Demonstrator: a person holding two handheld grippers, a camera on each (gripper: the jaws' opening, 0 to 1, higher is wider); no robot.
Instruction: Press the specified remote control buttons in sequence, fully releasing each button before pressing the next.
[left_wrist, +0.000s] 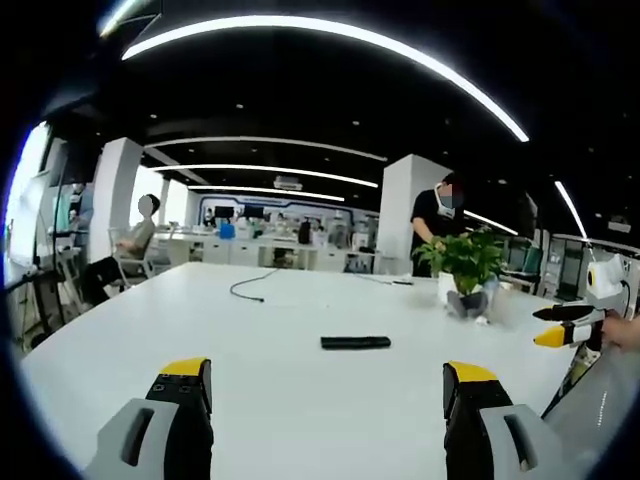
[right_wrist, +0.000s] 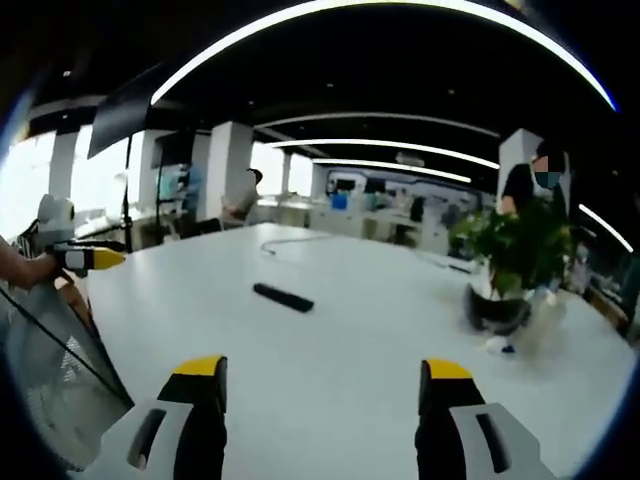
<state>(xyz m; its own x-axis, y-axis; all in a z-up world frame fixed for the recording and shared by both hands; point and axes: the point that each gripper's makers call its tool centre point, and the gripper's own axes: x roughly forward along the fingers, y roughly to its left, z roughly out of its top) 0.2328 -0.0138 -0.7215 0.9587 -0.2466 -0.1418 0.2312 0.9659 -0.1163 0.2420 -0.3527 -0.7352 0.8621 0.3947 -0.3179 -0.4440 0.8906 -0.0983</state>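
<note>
Left gripper (left_wrist: 325, 400): jaws spread wide, pinching nothing, hovering low over white surface (left_wrist: 300, 330). Right gripper (right_wrist: 320, 400): likewise spread, nothing between jaws. Jaws black, blocky, yellow-capped, grey housings. Both likely poised for approach; no button touched yet. Remote control (left_wrist: 355, 342): slim black bar, flat on smooth matte surface, ahead of left gripper; in right gripper view (right_wrist: 283, 297) ahead, slightly left. Beyond: leafy potted plant (left_wrist: 467, 265), thin black cable (left_wrist: 250, 288), a person standing behind plant (left_wrist: 435, 225).
</note>
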